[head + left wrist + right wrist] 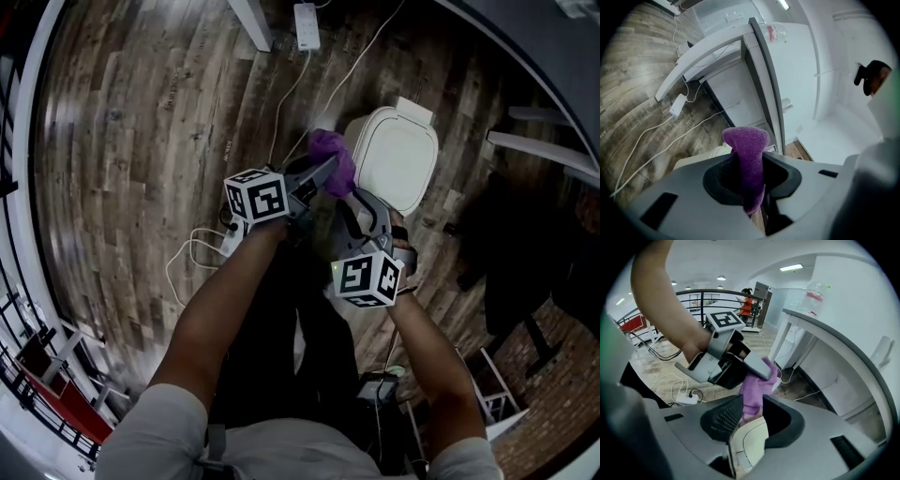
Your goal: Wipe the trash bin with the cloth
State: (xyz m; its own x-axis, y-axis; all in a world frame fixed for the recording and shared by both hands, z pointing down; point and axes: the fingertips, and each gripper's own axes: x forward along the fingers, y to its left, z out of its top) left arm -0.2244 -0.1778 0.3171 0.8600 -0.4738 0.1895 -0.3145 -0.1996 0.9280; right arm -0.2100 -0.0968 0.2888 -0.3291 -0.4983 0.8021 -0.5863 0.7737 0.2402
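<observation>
A purple cloth (331,159) is bunched over the left edge of a white lidded trash bin (398,159) that stands on the wood floor. My left gripper (326,174) reaches in from the left and is shut on the cloth (747,159), which sticks up between its jaws in the left gripper view. Just below it, my right gripper (345,195) points up at the cloth. In the right gripper view the lower end of the cloth (757,390) hangs between its spread jaws without being pressed. The bin's lid (747,446) shows beneath them.
A white power strip (307,26) and cables (281,103) lie on the floor behind the bin. A white desk leg (251,21) stands at the back. A white counter (759,56) rises beside the bin. Dark furniture (525,253) fills the right side.
</observation>
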